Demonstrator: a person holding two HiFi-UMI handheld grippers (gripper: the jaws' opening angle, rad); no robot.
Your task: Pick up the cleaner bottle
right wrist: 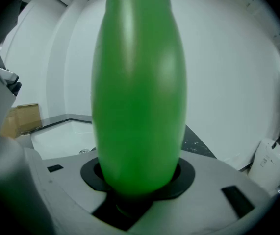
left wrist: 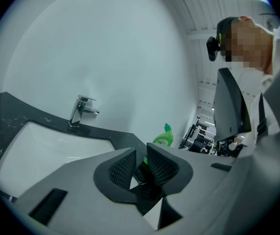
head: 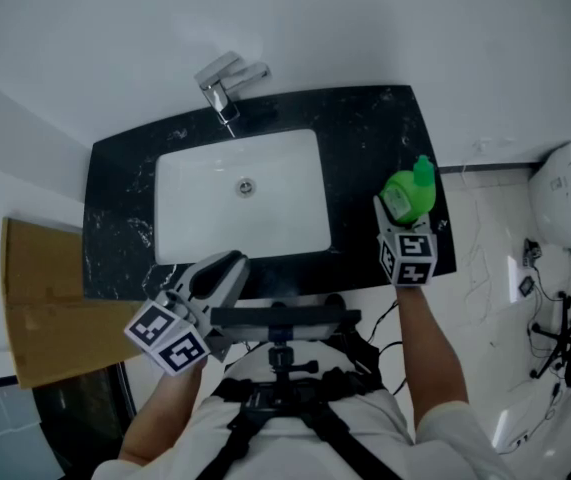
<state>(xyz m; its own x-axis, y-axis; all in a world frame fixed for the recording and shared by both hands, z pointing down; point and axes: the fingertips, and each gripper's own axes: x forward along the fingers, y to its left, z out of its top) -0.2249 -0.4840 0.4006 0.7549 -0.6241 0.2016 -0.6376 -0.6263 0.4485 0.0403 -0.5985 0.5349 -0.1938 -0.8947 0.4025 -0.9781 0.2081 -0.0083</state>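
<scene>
A black camera mount (head: 280, 363) strapped to the person's chest fills the bottom centre of the head view, both forearms reaching up past it. At lower left, the left gripper (head: 223, 271) hovers over the front edge of the countertop (head: 115, 218). Its own view shows the ribbed pads (left wrist: 121, 168) a narrow gap apart with nothing between them.

At centre right, the right gripper (head: 395, 213) is clenched on the cleaner bottle (head: 408, 194). The bottle is at the right end of the dark speckled countertop, beside the white basin (head: 195, 218). In the right gripper view the jaws clamp the bottle's lower body from both sides. Whether its base has left the counter cannot be told.

The bottle is bright green, glossy plastic, with a rounded oval body narrowing to a green cap and a pale label on its face. It is probably light to middling in weight, depending on how full it is, and its smooth walls may slip or give under pressure. The broad lower body, where the jaws now sit, looks the steadiest place to hold it, firmly but without crushing.

Beyond the basin, a chrome tap (head: 227, 80) stands at upper centre against the white wall (head: 365, 18). A sheet of cardboard (head: 45, 308) lies at far left.
</scene>
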